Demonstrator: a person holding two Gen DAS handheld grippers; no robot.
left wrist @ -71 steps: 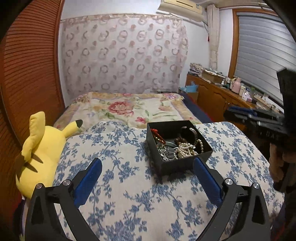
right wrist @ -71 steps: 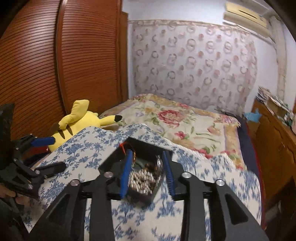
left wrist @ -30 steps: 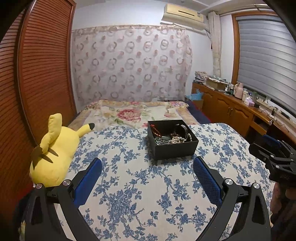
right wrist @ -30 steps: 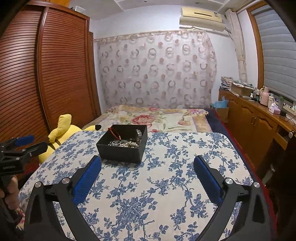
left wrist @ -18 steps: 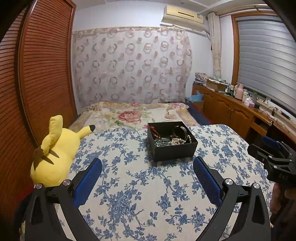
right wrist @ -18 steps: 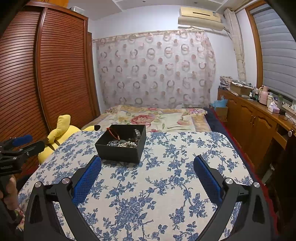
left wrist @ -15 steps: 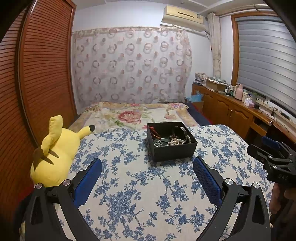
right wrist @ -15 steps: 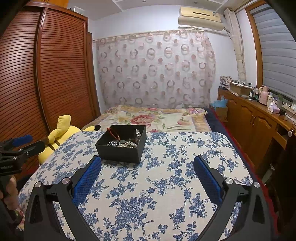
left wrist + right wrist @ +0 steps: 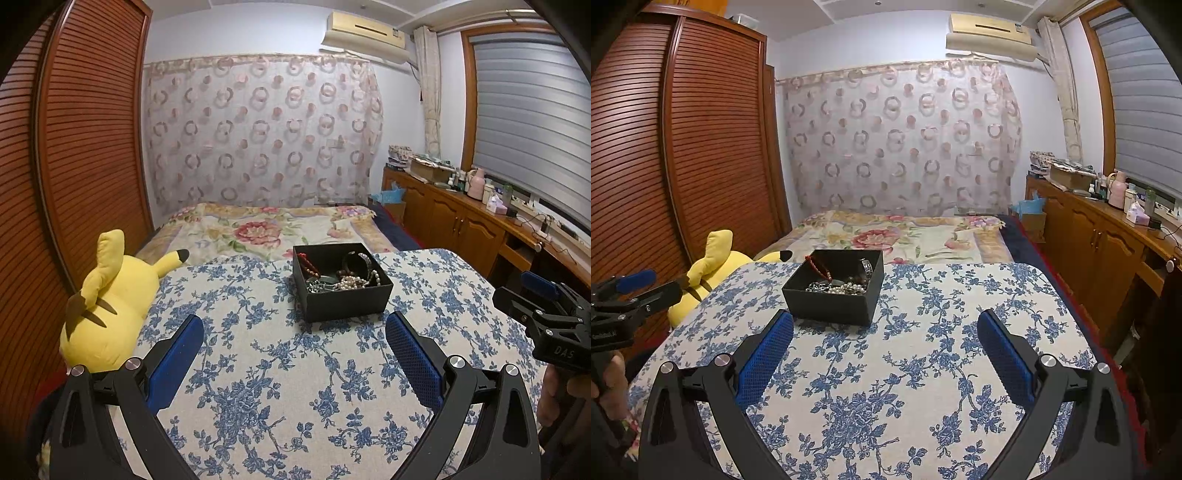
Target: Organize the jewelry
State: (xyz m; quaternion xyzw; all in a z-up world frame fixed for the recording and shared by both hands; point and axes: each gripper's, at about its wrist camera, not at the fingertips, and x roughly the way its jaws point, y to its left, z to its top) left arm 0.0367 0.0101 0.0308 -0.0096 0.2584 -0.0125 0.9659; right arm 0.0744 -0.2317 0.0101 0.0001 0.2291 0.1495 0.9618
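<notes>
The left gripper (image 9: 294, 341) and right gripper (image 9: 885, 341) are held spread wide, empty; the black jewelry box (image 9: 341, 281) sits ahead on the floral tablecloth (image 9: 258, 369); tangled pearl strands (image 9: 351, 282) could be snagged and dragged out together.

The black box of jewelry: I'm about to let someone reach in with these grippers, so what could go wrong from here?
The pearl strand, red bead string and chains lie tangled together in the black box, so lifting one piece may drag others out.

The box rests on a soft blue floral cover and looks light, so a sideways nudge from the open left gripper or right gripper could shift or tip it.
</notes>
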